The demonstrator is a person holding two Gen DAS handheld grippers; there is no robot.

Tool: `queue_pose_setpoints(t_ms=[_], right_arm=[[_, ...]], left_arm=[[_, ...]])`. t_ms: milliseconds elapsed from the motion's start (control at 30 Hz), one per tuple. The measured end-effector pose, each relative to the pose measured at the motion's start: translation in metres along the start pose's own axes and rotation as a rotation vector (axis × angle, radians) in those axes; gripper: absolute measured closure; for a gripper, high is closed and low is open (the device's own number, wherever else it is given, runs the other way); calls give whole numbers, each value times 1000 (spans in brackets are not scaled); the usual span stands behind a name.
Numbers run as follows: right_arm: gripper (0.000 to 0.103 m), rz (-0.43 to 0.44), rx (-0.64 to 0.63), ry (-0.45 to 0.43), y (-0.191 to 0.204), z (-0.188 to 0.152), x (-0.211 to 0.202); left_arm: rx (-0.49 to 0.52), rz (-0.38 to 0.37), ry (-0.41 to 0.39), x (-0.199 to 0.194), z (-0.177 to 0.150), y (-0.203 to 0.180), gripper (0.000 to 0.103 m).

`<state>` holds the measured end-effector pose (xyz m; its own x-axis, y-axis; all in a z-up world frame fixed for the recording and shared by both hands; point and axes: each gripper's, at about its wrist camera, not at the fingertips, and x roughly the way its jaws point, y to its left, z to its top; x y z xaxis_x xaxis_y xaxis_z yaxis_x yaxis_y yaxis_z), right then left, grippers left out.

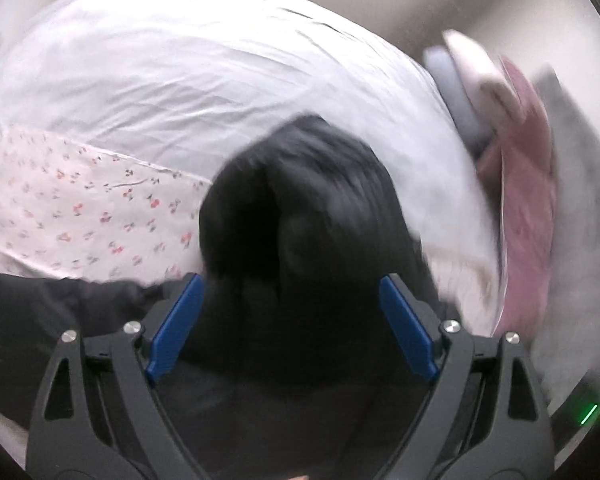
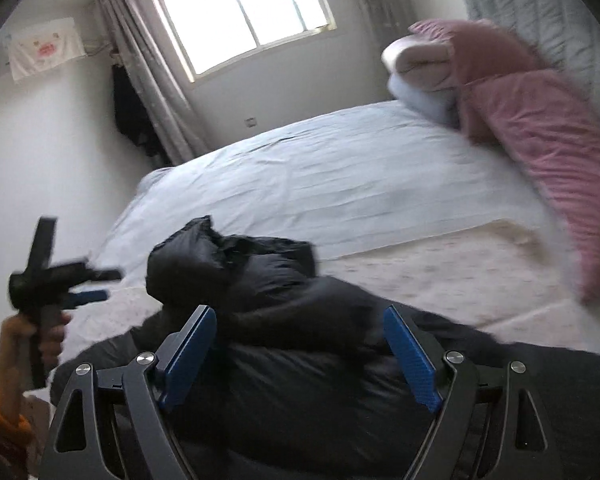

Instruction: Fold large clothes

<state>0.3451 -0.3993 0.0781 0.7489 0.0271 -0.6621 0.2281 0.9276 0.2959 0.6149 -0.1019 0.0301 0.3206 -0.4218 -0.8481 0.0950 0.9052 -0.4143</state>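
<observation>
A black puffer jacket [image 2: 276, 312] lies bunched at the near edge of a bed [image 2: 340, 176], on a floral sheet [image 2: 460, 268]. In the left wrist view the jacket [image 1: 300, 208] fills the middle, blurred. My left gripper [image 1: 292, 280] is open, its blue pads either side of the jacket's bulk, not closed on it. My right gripper [image 2: 298, 312] is open just above the jacket. The left gripper also shows in the right wrist view [image 2: 100, 284], held by a hand at the far left, off the jacket, jaws apart.
The bed has a white sheet [image 1: 204, 72]. A pink quilt [image 2: 548, 148] and stacked pillows [image 2: 416, 68] lie at the headboard end. A window [image 2: 240, 12], curtains and dark clothing hanging on the wall stand beyond the bed.
</observation>
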Motion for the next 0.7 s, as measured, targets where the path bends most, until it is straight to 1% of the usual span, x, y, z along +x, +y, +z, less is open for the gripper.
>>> queue_pose_setpoints(t_ms=[100,167,300,333,400,433,500,533,567,600,667,700], right_arm=[[16,23,2,30,4,-12,42],[16,37,0,55,3,-24,71],[16,12,-20,74,-4,-44,105],[16,7,-29,70,-4,-48,108],[16,10,-40,52,-4,-54,112],[16,20,-40,37,-6,-58,112],[16,52,-29,12,-9,-65,111],[16,76,-33,12,-10,-69,113],[16,80,-55,27,-8,-70,116],[16,75,-73,28,-8,-70,117],[16,87,-60,16,-13,-71,115],[16,97,-47,19,-15,-71,114]], left_arm=[[-187,-34,-9,28,25,29,14],[-260,-66,5,46,40,39,14],[-378,-130,36,76,62,48,14],[-421,-143,56,86,65,51,14],[-508,-159,124,107,67,57,14],[-533,-163,141,115,68,58,14],[-546,-154,146,122,68,59,14],[-547,-141,142,126,69,59,14],[-549,-132,140,129,68,60,16],[-554,-125,134,131,67,59,21],[-535,-120,119,132,67,52,60],[-500,-116,103,129,68,43,65]])
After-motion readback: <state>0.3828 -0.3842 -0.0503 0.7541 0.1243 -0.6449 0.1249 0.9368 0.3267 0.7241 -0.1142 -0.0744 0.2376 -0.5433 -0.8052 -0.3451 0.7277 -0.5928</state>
